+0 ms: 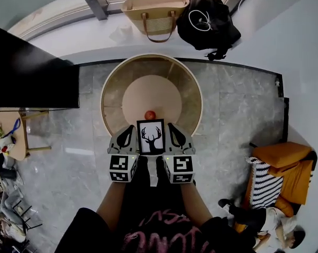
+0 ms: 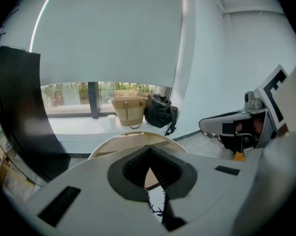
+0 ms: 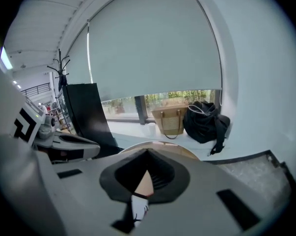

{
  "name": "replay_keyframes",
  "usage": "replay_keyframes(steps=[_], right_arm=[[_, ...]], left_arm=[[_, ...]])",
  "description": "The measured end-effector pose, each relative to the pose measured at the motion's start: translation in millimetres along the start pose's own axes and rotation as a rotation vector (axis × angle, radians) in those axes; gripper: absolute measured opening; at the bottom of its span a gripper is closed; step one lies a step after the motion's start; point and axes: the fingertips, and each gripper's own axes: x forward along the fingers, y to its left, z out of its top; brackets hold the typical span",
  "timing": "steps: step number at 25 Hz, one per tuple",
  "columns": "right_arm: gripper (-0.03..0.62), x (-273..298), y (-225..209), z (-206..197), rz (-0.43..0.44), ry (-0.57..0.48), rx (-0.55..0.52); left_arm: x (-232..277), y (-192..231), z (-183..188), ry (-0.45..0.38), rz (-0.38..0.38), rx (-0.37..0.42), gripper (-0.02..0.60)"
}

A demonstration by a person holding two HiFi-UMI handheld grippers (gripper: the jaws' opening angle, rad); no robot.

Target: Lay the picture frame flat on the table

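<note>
A black picture frame (image 1: pixel 151 137) with a white deer-antler print stands upright over the near edge of the round wooden table (image 1: pixel 108 83). My left gripper (image 1: pixel 132 137) holds its left side and my right gripper (image 1: pixel 170 136) its right side, both shut on it. In the left gripper view a strip of the picture frame (image 2: pixel 157 209) shows low between the dark ribbed pads (image 2: pixel 133 166) of the left gripper (image 2: pixel 148 154). The right gripper view shows the picture frame (image 3: pixel 137 208) in the same way below the right gripper (image 3: pixel 148 159).
A small red fruit (image 1: pixel 150 115) lies on the table just beyond the frame. A straw bag (image 1: pixel 155 15) and a black bag (image 1: pixel 207 17) sit on the far ledge. A black panel (image 1: pixel 32 70) stands left; orange cushions (image 1: pixel 282 167) lie right.
</note>
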Motion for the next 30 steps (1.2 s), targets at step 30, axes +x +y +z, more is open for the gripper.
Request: replay_keyframes(steps=[30], right_arm=[[0.02, -92, 16, 171, -0.01, -0.327, -0.134]], left_arm=[[-107, 2, 182, -0.346, 0.034, 0.102, 0.009]])
